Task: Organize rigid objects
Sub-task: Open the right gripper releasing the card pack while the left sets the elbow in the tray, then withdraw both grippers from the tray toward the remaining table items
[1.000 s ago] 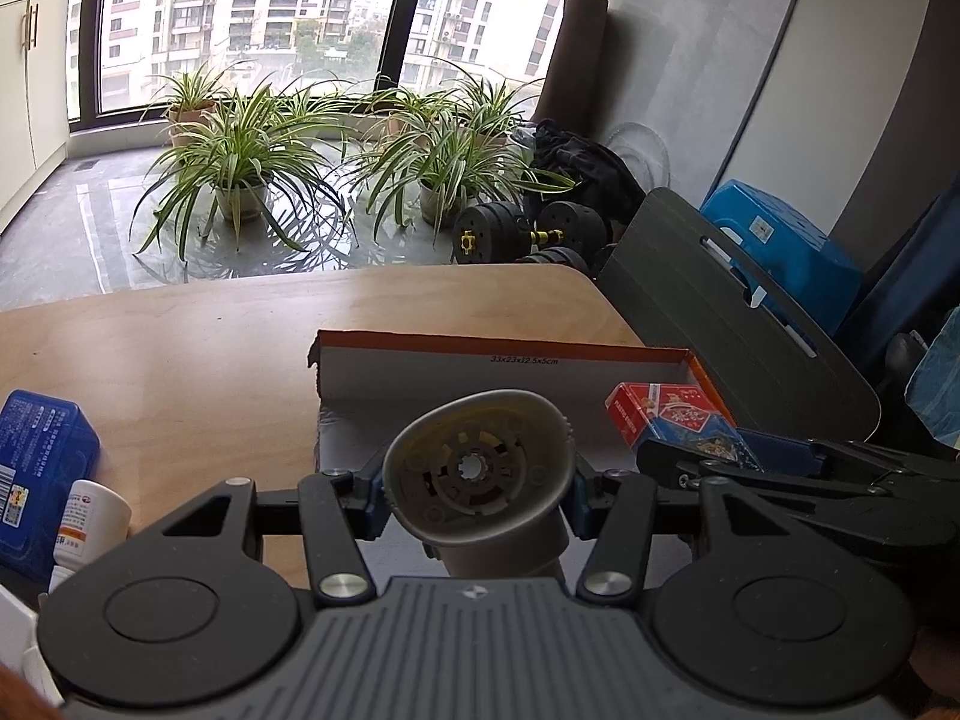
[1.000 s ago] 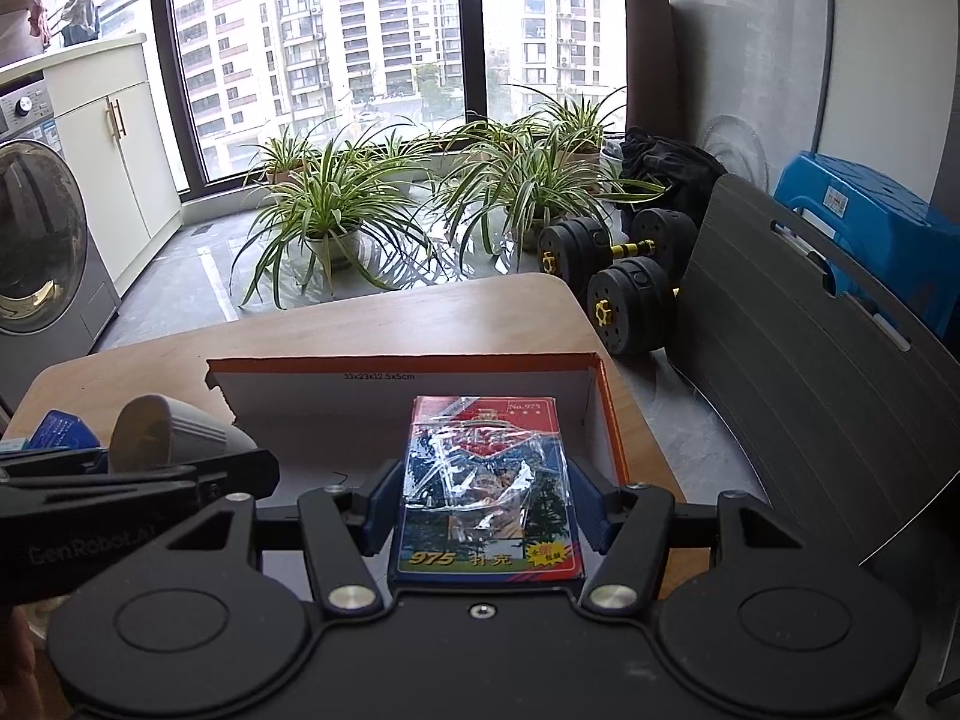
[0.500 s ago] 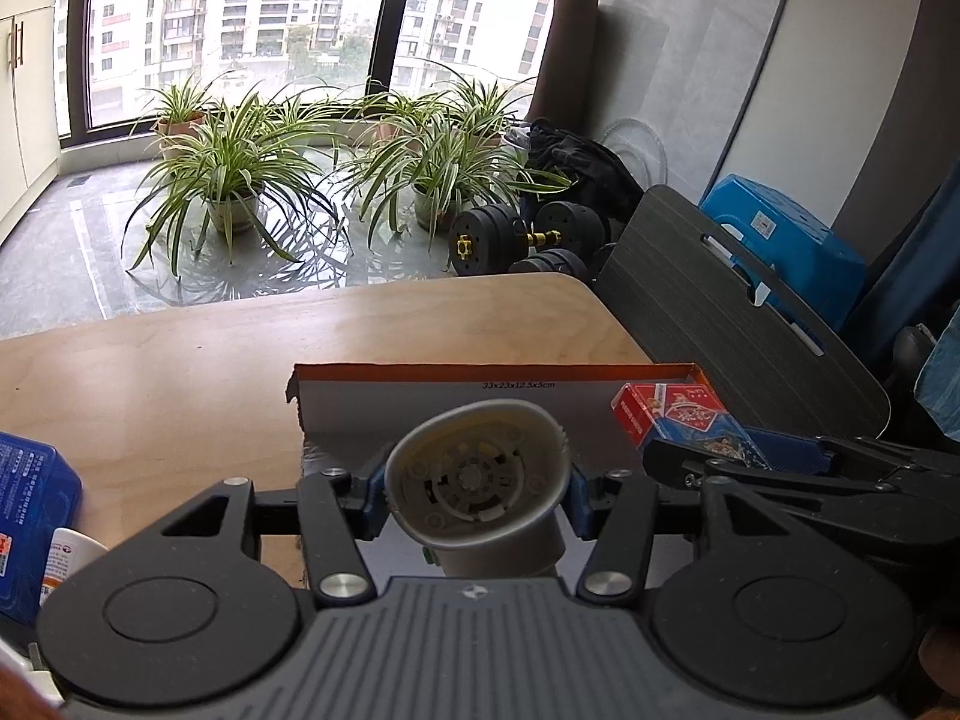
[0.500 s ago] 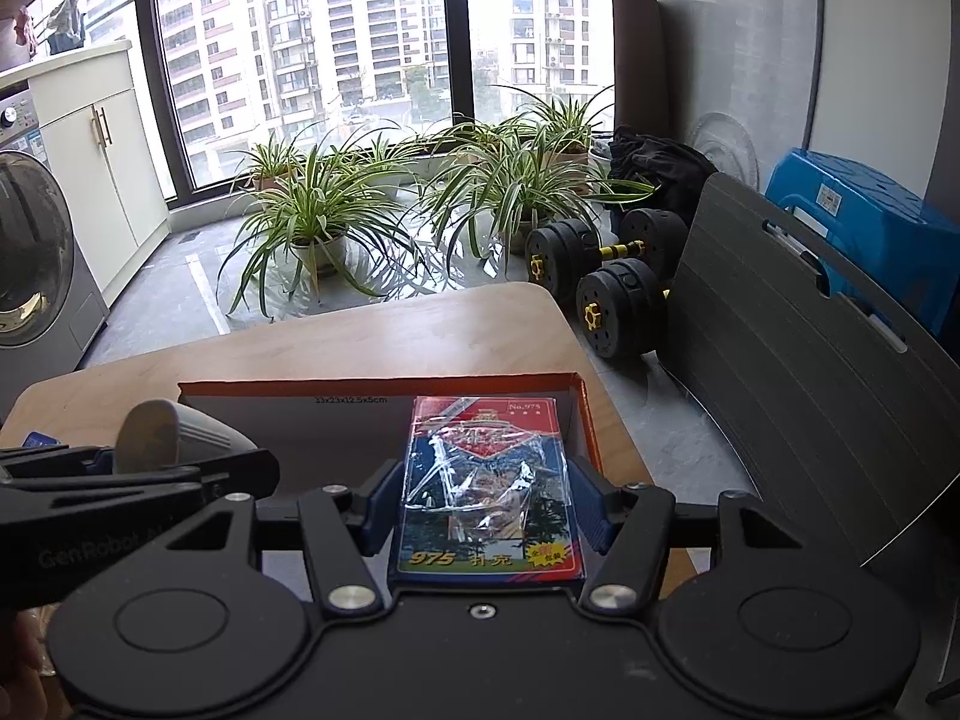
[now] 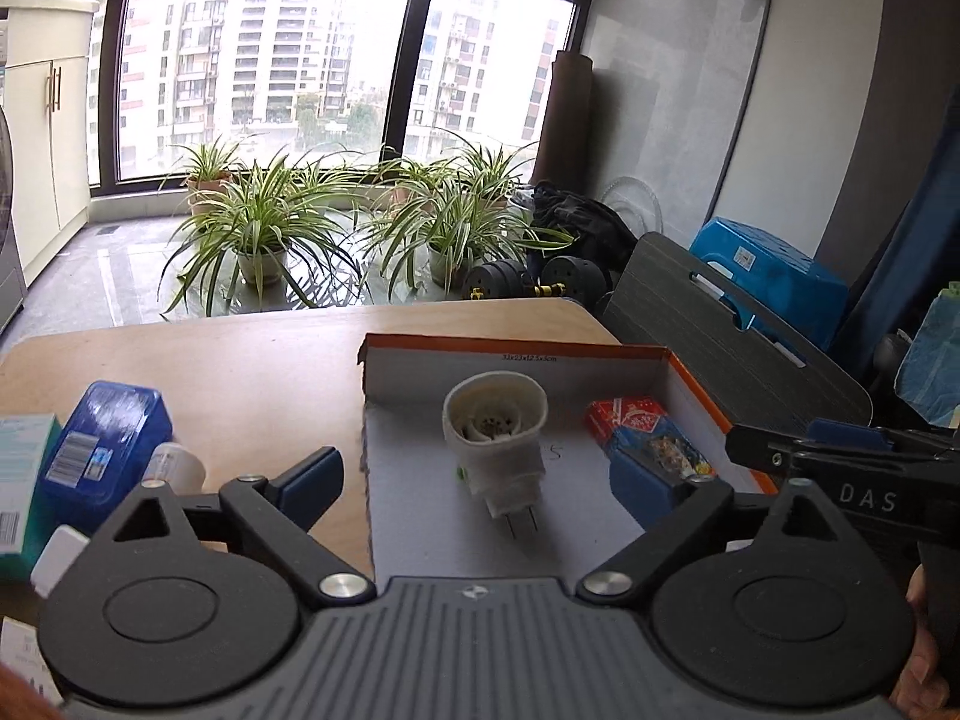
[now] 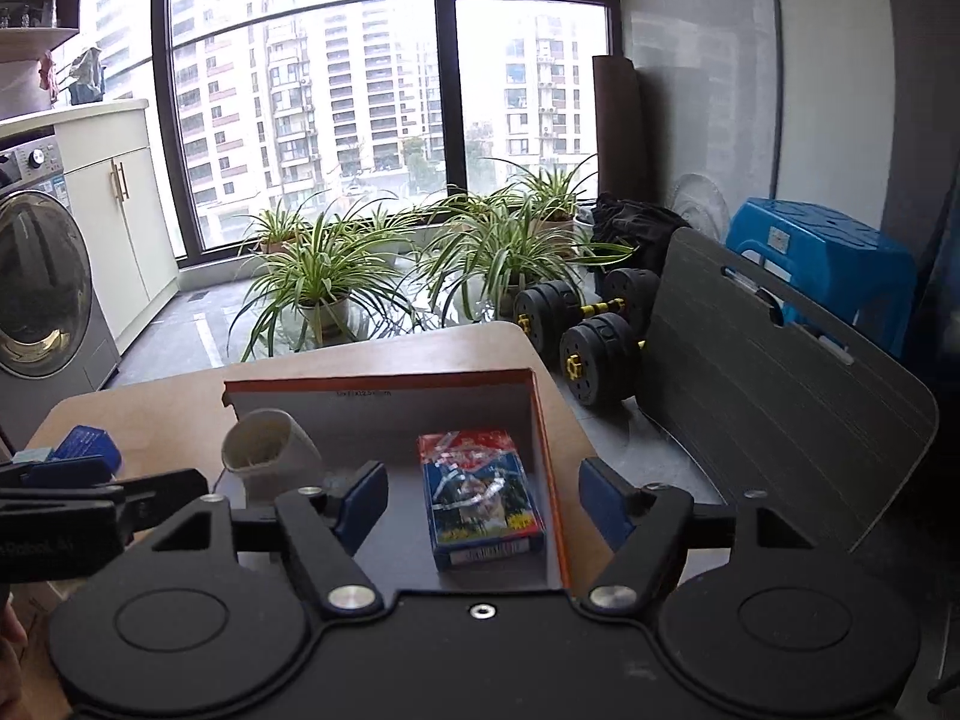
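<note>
A white cone-shaped plug-in lamp (image 5: 495, 438) lies on the floor of an orange-rimmed cardboard box (image 5: 510, 349), apart from both blue pads. My left gripper (image 5: 480, 486) sits just behind it, its jaws opening wide and holding nothing. To the lamp's right in the same box lies a red and blue card pack (image 6: 480, 492), close to the box's right wall. My right gripper (image 6: 483, 498) stands over the pack with its jaws opening, and neither pad touches the pack. The lamp (image 6: 270, 450) also shows at the left of the right wrist view.
On the wooden table (image 5: 252, 360) left of the box lie a blue packet (image 5: 102, 450), a small white bottle (image 5: 174, 468) and a teal carton (image 5: 24, 480). A grey chair back (image 6: 780, 396) stands past the table's right edge. Dumbbells (image 6: 576, 336) and potted plants (image 6: 318, 282) are on the floor beyond.
Both grippers have opened and let go: the lamp and the card pack now lie in the box. Both grippers have drawn back from the box.
</note>
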`<state>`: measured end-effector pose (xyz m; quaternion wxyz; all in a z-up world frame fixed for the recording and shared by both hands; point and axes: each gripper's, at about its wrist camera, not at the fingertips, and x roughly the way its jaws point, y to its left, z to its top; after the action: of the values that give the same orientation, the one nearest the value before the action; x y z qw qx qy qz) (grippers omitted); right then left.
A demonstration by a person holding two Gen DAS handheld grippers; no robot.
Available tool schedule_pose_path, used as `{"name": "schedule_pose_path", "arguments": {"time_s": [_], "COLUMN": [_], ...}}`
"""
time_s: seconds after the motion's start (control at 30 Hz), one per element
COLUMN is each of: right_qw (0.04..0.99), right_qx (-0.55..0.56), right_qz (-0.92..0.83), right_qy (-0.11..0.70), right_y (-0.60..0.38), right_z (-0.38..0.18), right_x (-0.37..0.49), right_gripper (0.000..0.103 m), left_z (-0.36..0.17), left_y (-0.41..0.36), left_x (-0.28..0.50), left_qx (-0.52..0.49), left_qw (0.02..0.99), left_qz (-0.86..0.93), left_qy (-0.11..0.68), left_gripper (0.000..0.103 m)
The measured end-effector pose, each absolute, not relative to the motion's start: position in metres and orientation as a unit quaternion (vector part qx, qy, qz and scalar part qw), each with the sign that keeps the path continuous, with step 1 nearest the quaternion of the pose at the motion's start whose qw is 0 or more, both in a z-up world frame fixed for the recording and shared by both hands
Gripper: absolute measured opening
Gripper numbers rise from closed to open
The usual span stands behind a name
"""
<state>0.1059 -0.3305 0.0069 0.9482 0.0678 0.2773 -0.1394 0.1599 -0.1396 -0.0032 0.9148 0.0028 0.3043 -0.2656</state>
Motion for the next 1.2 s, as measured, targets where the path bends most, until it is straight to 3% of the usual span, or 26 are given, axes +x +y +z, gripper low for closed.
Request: {"name": "schedule_pose_path", "arguments": {"time_s": [0.23,0.67,1.2], "right_qw": [0.951,0.965,0.952], "right_qx": [0.040,0.059,0.049], "right_qz": [-0.134,-0.104,0.070], "right_qy": [0.277,0.234,0.295], "right_y": [-0.309,-0.299,-0.180], "right_z": [-0.023,0.010,0.026], "right_x": [0.077,0.061,0.052], "right_gripper": [0.090,0.091,0.094], "left_z": [-0.025,-0.008,0.021], "left_y": [-0.125,-0.107,0.030], "left_x": [0.123,0.092,0.044], "left_qx": [-0.011,-0.023,-0.035], "left_qw": [0.921,0.939,0.950], "left_qz": [-0.239,-0.194,-0.044], "left_qy": [0.307,0.283,0.307], "left_gripper": [0.100,0.102,0.103]}}
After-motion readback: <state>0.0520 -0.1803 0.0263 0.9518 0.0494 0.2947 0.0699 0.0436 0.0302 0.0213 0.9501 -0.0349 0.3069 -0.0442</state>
